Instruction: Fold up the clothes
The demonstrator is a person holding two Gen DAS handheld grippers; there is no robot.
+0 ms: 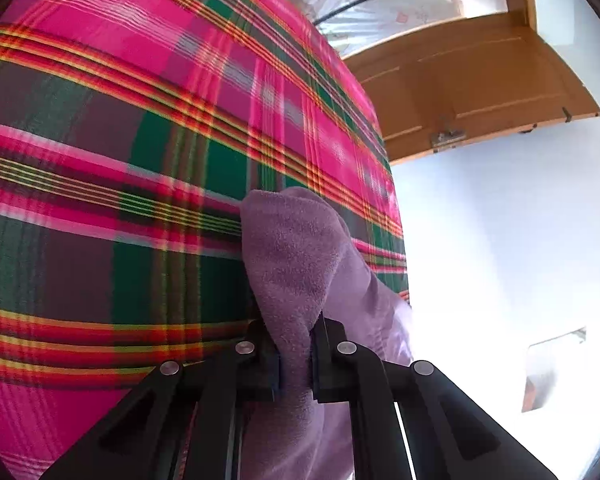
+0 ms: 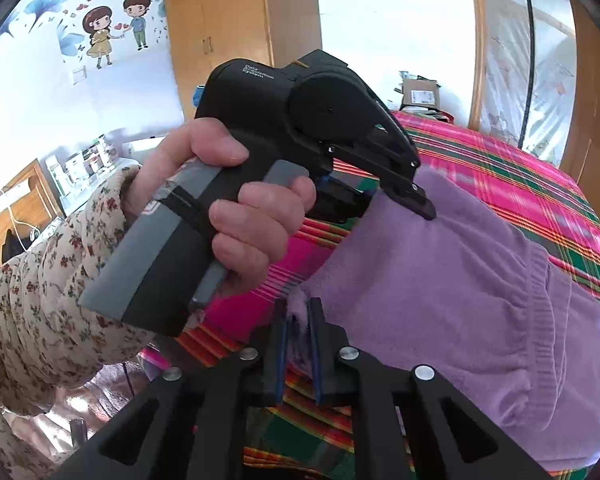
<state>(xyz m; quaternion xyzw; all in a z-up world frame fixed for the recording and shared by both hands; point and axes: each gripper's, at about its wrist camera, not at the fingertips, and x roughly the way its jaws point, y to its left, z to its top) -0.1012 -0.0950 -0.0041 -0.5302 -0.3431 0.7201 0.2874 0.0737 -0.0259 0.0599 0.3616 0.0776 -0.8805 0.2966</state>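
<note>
A purple fleece garment lies over the pink, green and red plaid bed cover. In the left wrist view my left gripper is shut on a bunched fold of the purple garment, held above the plaid cover. In the right wrist view my right gripper is shut on a thin edge of the same garment. The left gripper also shows there, gripped by a person's hand in a floral sleeve, its fingers clamped on the garment's upper edge.
A wooden door and white wall lie to the right of the bed in the left wrist view. A wooden wardrobe, a wall with cartoon stickers and a cluttered desk stand behind the hand. Cardboard boxes sit beyond the bed.
</note>
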